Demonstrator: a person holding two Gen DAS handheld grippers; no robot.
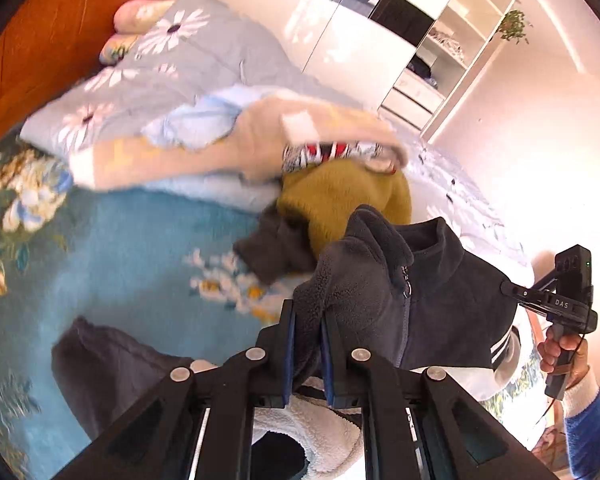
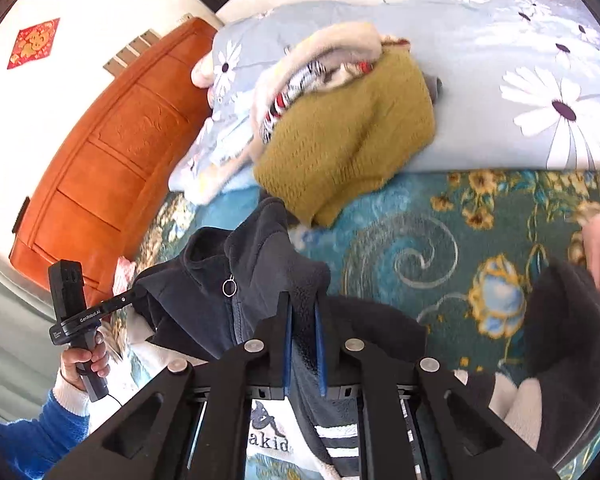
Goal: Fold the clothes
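Left wrist view: the left gripper is clamped on a fold of the dark fleece jacket at one shoulder. The jacket hangs spread above the teal floral bedspread, collar up, zipper running downward, long axis across the frame between the two grippers. Only this view shows the white wardrobe and its open shelves. The right gripper appears at the jacket's far shoulder, closed on the fabric edge; the right hand grips its handle upright, with a blue sleeve below.

Right wrist view: the right gripper pinches the jacket's fleece between its fingers. The left gripper holds the opposite shoulder; the left hand wraps the handle. Only this view shows the orange headboard, the red wall decoration and the jacket's white lining print. A mustard knit sweater lies behind the jacket on the bed, against the daisy-print quilt.
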